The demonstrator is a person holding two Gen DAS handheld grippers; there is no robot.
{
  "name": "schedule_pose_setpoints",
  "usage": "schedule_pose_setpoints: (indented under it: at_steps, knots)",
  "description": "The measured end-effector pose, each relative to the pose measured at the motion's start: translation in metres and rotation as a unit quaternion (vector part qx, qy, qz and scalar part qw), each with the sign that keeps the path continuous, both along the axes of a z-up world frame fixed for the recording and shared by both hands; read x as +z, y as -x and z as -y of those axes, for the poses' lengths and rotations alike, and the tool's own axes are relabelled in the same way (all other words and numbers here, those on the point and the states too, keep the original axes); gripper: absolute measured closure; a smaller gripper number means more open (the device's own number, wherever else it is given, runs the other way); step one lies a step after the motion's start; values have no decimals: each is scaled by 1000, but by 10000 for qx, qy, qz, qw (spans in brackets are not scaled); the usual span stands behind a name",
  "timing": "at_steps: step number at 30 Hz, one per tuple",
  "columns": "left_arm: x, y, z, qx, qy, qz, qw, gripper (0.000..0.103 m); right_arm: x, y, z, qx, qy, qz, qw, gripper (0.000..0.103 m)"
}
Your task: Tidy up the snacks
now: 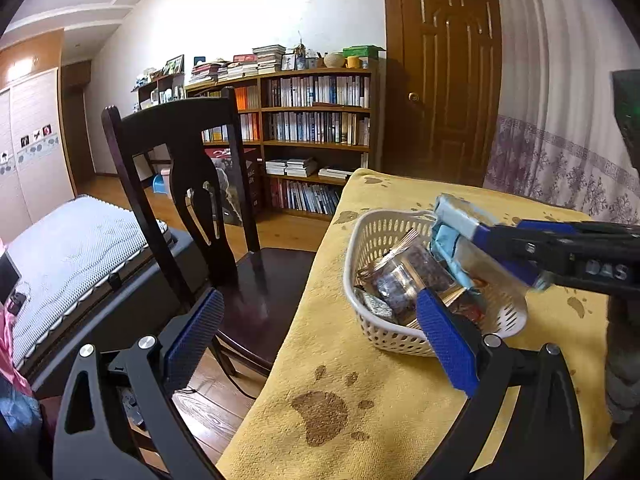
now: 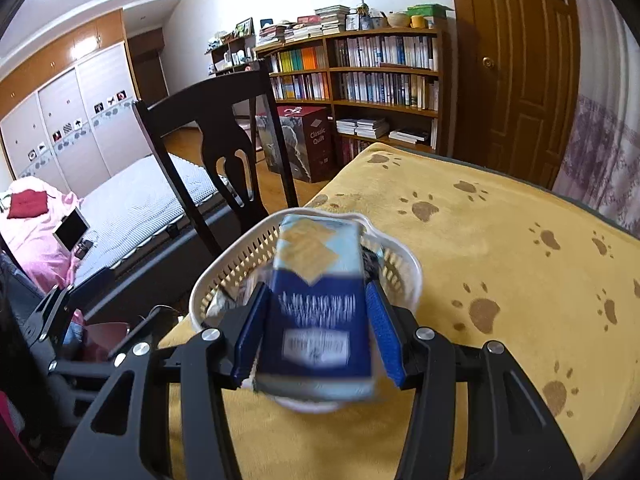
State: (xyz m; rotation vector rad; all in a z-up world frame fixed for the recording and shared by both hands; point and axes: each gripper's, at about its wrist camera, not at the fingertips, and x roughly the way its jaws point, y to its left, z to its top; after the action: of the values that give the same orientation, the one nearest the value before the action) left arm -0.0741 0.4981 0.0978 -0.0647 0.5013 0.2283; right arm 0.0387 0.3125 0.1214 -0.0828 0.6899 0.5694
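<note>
Right gripper (image 2: 318, 330): blue ribbed pads pressed against both long sides of a flat rectangular cracker box, dark blue and pale blue (image 2: 316, 300). Box is motion-blurred in the right wrist view; print unreadable. It hangs tilted over the white perforated plastic basket (image 2: 416, 276), far end dipping past the rim toward 12 o'clock. Left wrist view shows the same box (image 1: 460, 236) slanting down into the basket (image 1: 376, 224) from 3 o'clock, upper end clear of the contents.

Left gripper (image 1: 320, 344): pads spread wide, holding nothing, low at 6 o'clock of the basket, one pad just before the near rim.

Basket already carries a clear foil-wrapped snack pack (image 1: 404, 276) and smaller packets beneath; cannot tell how many. It sits on a mustard-yellow paw-print cloth (image 2: 500, 248) near the table's left edge; a dark wooden chair (image 1: 188, 184) stands at 9 o'clock.

Step in hand, by my reading: placing the box among the others. Next move calls for lowering until the box rests on the packs, then spreading the pads. Space looks tight; box may end up leaning on the rim.
</note>
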Motion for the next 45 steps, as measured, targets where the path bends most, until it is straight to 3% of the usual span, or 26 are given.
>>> schedule_pose_setpoints:
  at_steps: [12,24,35,40,45]
  knots:
    - [-4,0,-9,-7,188,23,9998,5,-9,-22,-35,-8,310,102,9995,52]
    - [-6,0,-3,-169,198,16,9997,5,-13,-61,-52,245,-61,-385,9989,53]
    - [-9,-4,10,-335,131,-62,9993,5,-16,-90,-47,492,-907,-975,9899,52]
    - [-10,-5,13,-405,77,-74,9991,5,-7,-92,-49,582,-1016,-923,9888,52]
    - [-12,-6,6,-286,130,-99,9995,5,10,-75,-33,639,-1002,-494,9917,52]
